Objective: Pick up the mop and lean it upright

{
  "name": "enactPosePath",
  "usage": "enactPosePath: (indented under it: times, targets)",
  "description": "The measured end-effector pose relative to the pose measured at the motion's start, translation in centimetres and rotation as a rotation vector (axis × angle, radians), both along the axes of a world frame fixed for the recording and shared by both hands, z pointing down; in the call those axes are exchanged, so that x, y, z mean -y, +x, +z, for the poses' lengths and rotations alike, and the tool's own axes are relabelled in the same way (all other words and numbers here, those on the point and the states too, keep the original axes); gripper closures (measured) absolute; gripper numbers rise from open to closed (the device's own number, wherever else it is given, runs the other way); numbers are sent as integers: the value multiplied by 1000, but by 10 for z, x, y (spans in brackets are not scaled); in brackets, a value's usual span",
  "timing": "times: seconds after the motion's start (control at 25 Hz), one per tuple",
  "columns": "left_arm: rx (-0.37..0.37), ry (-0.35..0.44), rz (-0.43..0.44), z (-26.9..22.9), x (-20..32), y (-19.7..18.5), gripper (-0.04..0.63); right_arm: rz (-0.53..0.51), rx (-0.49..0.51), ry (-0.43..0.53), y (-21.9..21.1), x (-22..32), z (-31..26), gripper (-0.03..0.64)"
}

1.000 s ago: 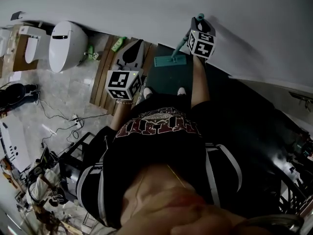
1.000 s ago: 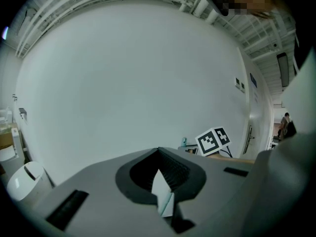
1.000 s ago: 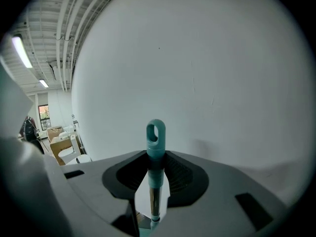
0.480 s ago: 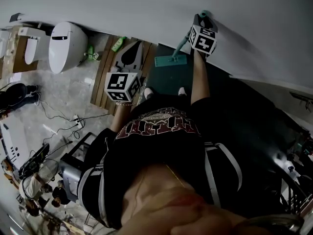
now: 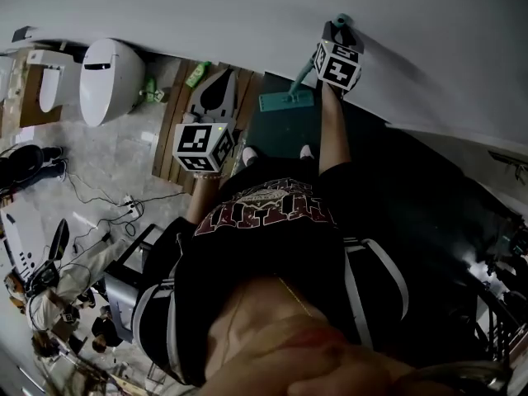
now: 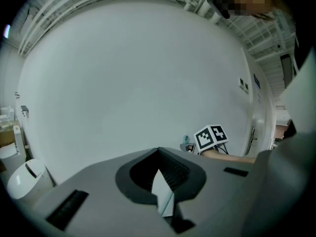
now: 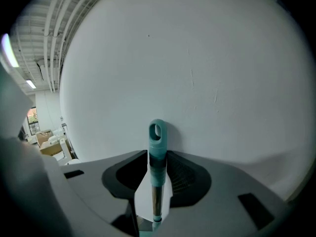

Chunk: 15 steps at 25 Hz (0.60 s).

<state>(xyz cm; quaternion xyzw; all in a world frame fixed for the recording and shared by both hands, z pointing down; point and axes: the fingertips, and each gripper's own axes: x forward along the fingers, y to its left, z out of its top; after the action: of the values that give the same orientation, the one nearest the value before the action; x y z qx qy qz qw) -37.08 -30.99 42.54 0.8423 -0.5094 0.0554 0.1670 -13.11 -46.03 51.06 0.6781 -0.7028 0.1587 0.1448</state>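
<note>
Item: teal flat-headed mop with a metal shaft and a loop-ended teal grip point(image 5: 304, 79), standing steeply. Its flat head sits on the dark floor point(image 5: 396, 180) at the foot of the plain white wall point(image 5: 206, 15), and its shaft slants up towards that wall. In the right gripper view the loop end point(image 7: 157, 132) shows close against the wall, though contact cannot be confirmed. Hazards, as judged: if let go before the grip end bears on the wall, the mop would likely topple. The flat head may skid outward on the smooth floor if the lean is too shallow. The round grip may roll sideways along the bare wall, which offers nothing to catch it. Jaws drawn back crookedly could drag the shaft off balance. Right gripper point(image 5: 339, 33): jaws part-way apart and clamped on the mop just below the teal grip, where teal sleeve meets metal shaft, with the white pads point(image 7: 140, 196) pressing either side. It touches nothing else. Left gripper point(image 5: 220, 87): held lower and away from the mop, jaws closed together on nothing point(image 6: 162, 197), facing the wall.
</note>
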Motion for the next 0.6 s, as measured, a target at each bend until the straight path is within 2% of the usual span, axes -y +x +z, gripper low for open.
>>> enactPosePath:
  times: [0.24,0.6]
  targets:
    - [3,17,25,-2,0,8,549,-11,-41,40,3,-5,-16,480]
    - [-11,29,83,-10,3,34,549,-41,-12,79,9,-33,-38,485]
